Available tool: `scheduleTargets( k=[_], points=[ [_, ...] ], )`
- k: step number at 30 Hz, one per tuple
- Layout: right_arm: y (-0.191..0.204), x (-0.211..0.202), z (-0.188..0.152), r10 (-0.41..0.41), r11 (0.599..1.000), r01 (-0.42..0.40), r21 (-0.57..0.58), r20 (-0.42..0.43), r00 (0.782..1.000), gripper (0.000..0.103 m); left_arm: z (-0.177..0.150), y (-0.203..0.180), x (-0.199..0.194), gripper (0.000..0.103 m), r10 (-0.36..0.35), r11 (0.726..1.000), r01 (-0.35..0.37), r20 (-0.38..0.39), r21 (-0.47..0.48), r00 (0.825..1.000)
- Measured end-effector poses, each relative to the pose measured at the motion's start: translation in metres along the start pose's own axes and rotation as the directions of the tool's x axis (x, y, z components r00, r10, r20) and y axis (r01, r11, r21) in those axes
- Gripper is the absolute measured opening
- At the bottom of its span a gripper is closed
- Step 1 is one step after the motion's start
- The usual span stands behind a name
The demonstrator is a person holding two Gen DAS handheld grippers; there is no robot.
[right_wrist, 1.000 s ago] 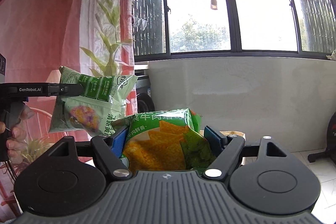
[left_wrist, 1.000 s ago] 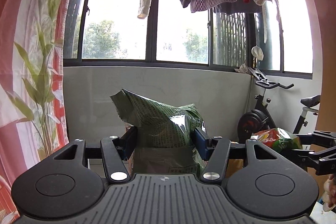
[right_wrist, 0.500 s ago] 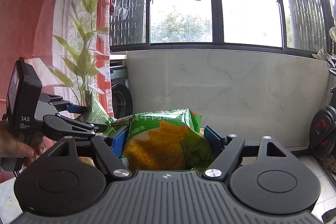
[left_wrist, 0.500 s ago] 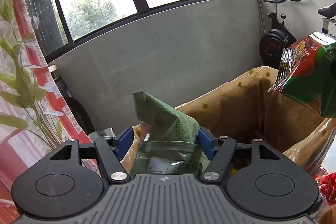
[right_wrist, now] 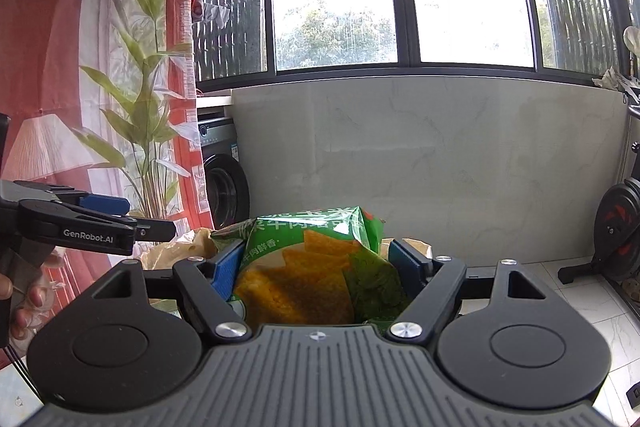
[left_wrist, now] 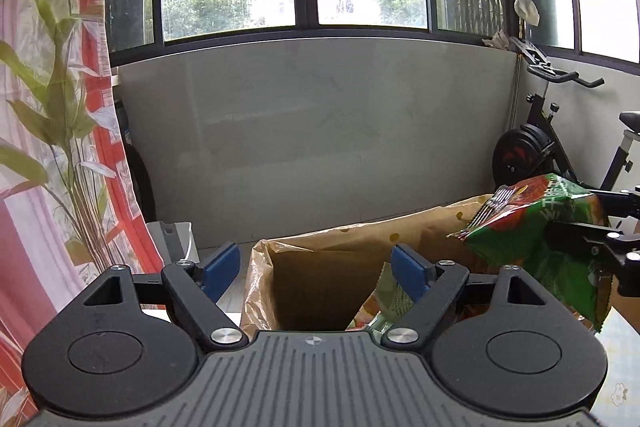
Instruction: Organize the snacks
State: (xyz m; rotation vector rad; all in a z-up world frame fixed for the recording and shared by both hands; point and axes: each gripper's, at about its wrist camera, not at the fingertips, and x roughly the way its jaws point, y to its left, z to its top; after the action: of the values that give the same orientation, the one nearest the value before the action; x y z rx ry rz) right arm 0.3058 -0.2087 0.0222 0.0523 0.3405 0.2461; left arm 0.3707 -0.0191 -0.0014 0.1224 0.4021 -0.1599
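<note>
Left tongs (left_wrist: 316,265) spread wide, gripping nothing, poised over mouth of brown paper bag (left_wrist: 320,267). Right tongs (right_wrist: 316,267) clamped on green chip packet (right_wrist: 308,267), upright between pads, bag mouth just ahead and below, leftward. Likely next: lower packet in.

1. The pale tiled floor (right_wrist: 560,291) is showing at the right of the right wrist view, running up to the grey wall.
2. An exercise bike (right_wrist: 618,227) is standing on those tiles, near the wall.
3. A washing machine (right_wrist: 220,183) is sitting at the left against the same wall; its base is hidden.
4. A brown paper bag (left_wrist: 340,247) is standing open and holding a snack packet (left_wrist: 376,307); what is bearing the bag is hidden.
</note>
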Motion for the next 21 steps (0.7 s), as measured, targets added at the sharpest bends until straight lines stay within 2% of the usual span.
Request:
scheduleTargets(
  k=[5,7,8,11,16,21],
  points=[
    [0.011,0.032,-0.003,-0.019,0.999,0.017,-0.034,-0.066,0.998,0.084,-0.003,0.010,-0.011,0.085,-0.014,1.000,0.014,0.004,-0.020,1.000],
    [0.010,0.035,-0.005,-0.022,1.000,0.020,-0.023,-0.083,0.996,0.085,-0.004,0.015,-0.016,0.085,-0.023,0.999,0.023,0.005,-0.034,1.000],
    [0.009,0.033,-0.006,-0.020,1.000,0.019,-0.012,-0.083,0.996,0.089,-0.004,0.018,-0.018,0.085,-0.032,0.999,0.033,0.009,-0.040,0.999],
    [0.006,0.020,-0.009,-0.008,1.000,0.008,0.003,-0.063,0.998,0.091,-0.009,0.024,-0.029,0.085,-0.058,0.997,0.059,0.010,-0.058,0.998],
    [0.001,-0.011,-0.012,0.067,0.998,-0.066,0.023,-0.036,0.997,0.091,-0.022,0.031,-0.051,0.085,-0.102,0.991,0.104,0.031,-0.087,0.994],
    [0.004,-0.042,-0.028,0.128,0.991,-0.127,0.029,-0.028,0.991,0.091,-0.047,0.033,-0.081,0.085,-0.124,0.983,0.131,0.061,-0.128,0.990]
  ],
)
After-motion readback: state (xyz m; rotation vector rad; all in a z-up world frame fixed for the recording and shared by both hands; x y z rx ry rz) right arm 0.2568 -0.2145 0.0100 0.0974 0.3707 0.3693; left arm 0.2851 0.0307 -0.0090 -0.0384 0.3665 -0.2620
